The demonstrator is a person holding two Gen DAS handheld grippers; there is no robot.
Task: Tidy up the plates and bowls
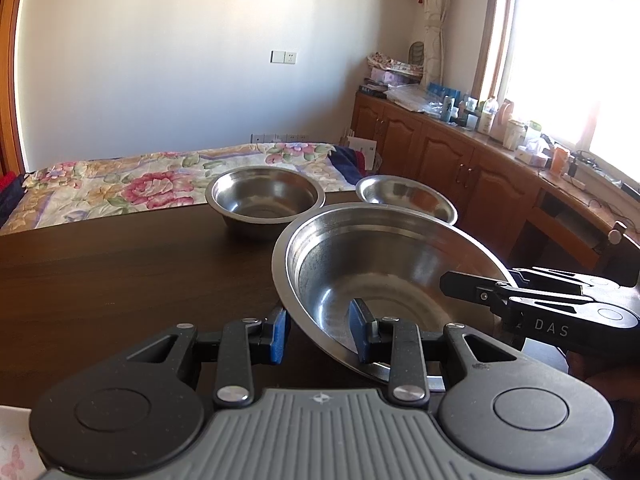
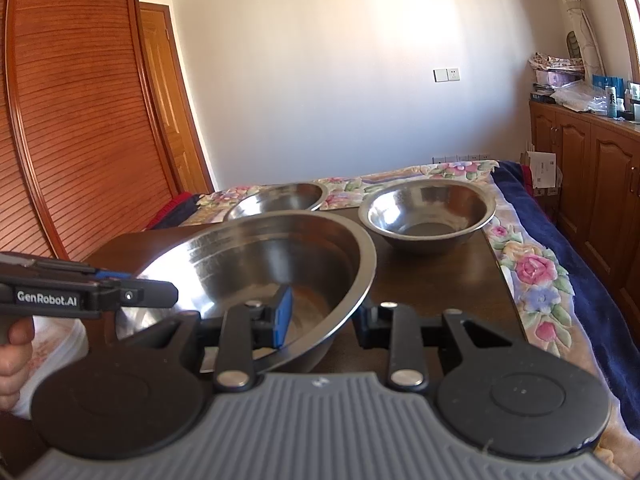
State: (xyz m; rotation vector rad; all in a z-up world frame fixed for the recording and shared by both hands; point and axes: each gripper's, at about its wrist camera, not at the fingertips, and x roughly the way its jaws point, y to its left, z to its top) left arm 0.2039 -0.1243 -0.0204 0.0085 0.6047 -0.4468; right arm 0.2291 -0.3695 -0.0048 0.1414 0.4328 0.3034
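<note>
Both grippers straddle the big steel basin's rim: our left gripper and right gripper are wide, not yet clamped, probably sharing its weight. Two smaller steel bowls wait beyond on the tabletop.

Black jaws, blue pads, silver screws
</note>
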